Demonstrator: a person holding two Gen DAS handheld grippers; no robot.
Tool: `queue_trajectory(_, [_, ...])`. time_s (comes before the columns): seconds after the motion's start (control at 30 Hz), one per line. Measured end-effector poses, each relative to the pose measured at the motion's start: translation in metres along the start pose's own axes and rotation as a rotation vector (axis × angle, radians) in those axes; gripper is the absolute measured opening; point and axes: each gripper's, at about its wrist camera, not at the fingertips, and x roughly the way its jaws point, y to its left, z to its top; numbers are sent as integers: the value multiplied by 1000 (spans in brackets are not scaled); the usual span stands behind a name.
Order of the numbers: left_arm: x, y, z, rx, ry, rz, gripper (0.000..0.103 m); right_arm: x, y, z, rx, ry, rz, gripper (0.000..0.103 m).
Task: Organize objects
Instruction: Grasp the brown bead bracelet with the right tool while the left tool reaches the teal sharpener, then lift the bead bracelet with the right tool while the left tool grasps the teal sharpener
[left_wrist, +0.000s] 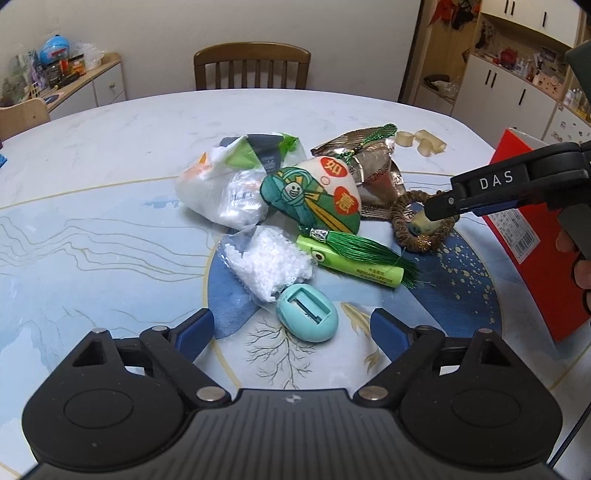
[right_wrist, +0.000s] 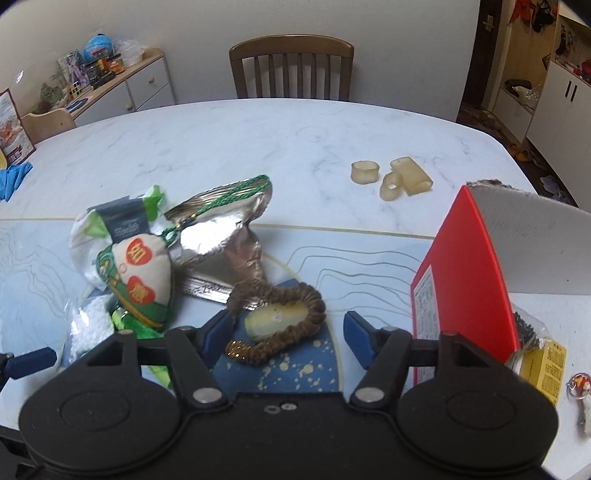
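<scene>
On the patterned tabletop (left_wrist: 110, 221), a heap of small things is lying in the middle: a white plastic bag (left_wrist: 221, 195), a stuffed green charm with a tassel (left_wrist: 314, 195), a crumpled foil wrapper (left_wrist: 373, 173), a packet of white beads (left_wrist: 269, 262), a green lip-balm tube (left_wrist: 354, 266) and a teal egg-shaped sharpener (left_wrist: 307, 315).

At the right edge of the heap, the right tool (right_wrist: 284, 326) is pointing down over a brown braided bracelet (right_wrist: 291, 295) with a pale oblong bead (right_wrist: 277, 319) lying inside its loop. Its jaws are standing apart on either side of the bracelet, the left pad looking close to the braid, the right pad well clear; nothing is being gripped. The left tool (left_wrist: 291, 326) is hovering wide open at the near side, the sharpener just between its fingers but untouched.

The risk is that the right tool is straddling both bracelet and bead: a squeeze here could pinch only the soft braid, letting the bead roll off, or fold the loop so it slips out. The foil wrapper is lying right behind the bracelet, possibly under its far edge, and could be dragged along. The sharpener is rounded and smooth, so it may squirt out from between the pads if they close off centre, and the bead packet is touching it.

A red cardboard box (right_wrist: 461, 280) is standing just to the right, leaving little room on that side. The far tabletop is mostly free except for three yellowish rubber rings (right_wrist: 391, 179); the left side is also giving open room.
</scene>
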Motion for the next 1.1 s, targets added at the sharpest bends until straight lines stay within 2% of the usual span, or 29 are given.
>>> queue_trajectory(0.1, [2,0,1,-2,14,2,73,3,-3,2,10,5,-5,58])
queue_trajectory(0.3, [3,-5,2,8,18,-6,70,10,-7,5,30,16,0,52])
queue_trajectory(0.47, [3,-6,4,4,19,-4,55,17,-13,5,69,27,19,44])
queue_trajectory(0.6, [3,-5,6,-1,22,-12,42,15,-14,5,75,21,44,30])
queue_trajectory(0.73, [1,-4,5,-2,25,-22,36,14,-15,5,85,18,54,20])
queue_trajectory(0.83, [0,-4,5,0,29,-22,36,10,-16,4,95,8,54,14])
queue_trajectory(1.1, [-7,1,4,-19,36,-40,36,-16,-11,-2,80,-25,75,9])
